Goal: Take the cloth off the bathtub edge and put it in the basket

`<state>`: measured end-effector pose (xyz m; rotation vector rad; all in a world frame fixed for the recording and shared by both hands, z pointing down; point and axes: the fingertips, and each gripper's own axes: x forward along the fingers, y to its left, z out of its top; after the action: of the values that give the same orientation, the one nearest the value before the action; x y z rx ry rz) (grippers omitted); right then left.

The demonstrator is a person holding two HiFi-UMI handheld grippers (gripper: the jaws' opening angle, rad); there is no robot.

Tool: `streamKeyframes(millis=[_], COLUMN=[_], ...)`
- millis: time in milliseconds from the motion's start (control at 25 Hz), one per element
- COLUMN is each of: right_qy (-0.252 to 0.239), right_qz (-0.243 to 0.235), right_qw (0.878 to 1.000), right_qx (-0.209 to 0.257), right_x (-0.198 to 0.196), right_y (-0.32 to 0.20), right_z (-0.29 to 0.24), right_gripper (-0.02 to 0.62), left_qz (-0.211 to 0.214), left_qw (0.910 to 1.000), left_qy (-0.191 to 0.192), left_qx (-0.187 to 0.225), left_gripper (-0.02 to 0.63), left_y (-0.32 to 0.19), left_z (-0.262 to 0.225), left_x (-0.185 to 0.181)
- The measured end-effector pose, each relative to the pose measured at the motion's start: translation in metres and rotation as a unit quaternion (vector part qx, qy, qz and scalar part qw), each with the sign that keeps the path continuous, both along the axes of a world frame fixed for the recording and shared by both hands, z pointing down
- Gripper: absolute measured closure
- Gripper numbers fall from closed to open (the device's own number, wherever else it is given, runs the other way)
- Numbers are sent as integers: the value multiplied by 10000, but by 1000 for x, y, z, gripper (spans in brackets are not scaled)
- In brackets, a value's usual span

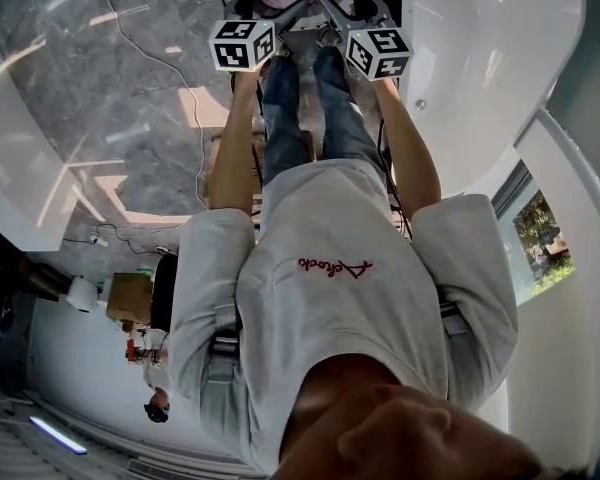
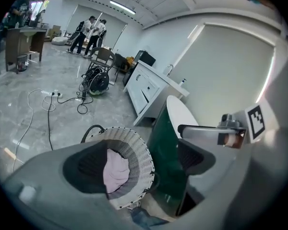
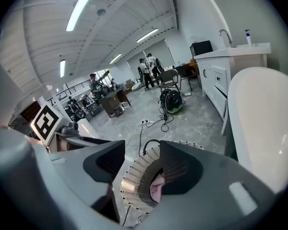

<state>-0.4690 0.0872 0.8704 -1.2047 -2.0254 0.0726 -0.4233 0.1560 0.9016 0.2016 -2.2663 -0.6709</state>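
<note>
left claw: jaws set wide apart, nothing clamped between the pads. right claw: jaws apart at a moderate width, likewise gripping nothing. both claws are held side by side and angled down at the mouth of the basket, a round white woven container standing on the grey marble floor. the cloth, pale pink and crumpled, lies inside the basket against its inner wall. it shows in the gap between the jaws of each claw but is clear of the pads. the bathtub, white and smooth, stands just beside the basket on the person's right. a black loop rises at the basket's far rim; whether it is a handle or a cable cannot be determined. further cables trail across the floor beyond. a white cabinet with a tap stands against the wall past the bathtub.
</note>
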Motion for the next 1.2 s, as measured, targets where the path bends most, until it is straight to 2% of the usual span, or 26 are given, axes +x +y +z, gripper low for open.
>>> streamKeyframes(millis=[120, 280, 560, 960, 1200], right_qy=[-47, -188, -506, -929, -1012], right_qz=[-36, -41, -67, -272, -456], right_qw=[10000, 9998, 9987, 9951, 9932], right_qx=[-16, -25, -52, -175, -340], right_x=[1, 1, -2, 15, 26], right_y=[1, -2, -9, -17, -20], right_z=[-7, -21, -52, -97, -117], right_gripper=[367, 382, 459, 592, 591], left_qz=[8, 9, -147, -309, -407], left_qw=[10000, 9996, 9971, 9919, 9879], left_qy=[-81, -273, -670, -1125, -1370], left_qx=[-42, -111, -324, -505, -606], left_gripper=[142, 195, 375, 606, 607], left_y=[-2, -3, 2, -9, -10], left_z=[-11, -29, -69, -116, -140], left_x=[-1, 2, 5, 25, 32])
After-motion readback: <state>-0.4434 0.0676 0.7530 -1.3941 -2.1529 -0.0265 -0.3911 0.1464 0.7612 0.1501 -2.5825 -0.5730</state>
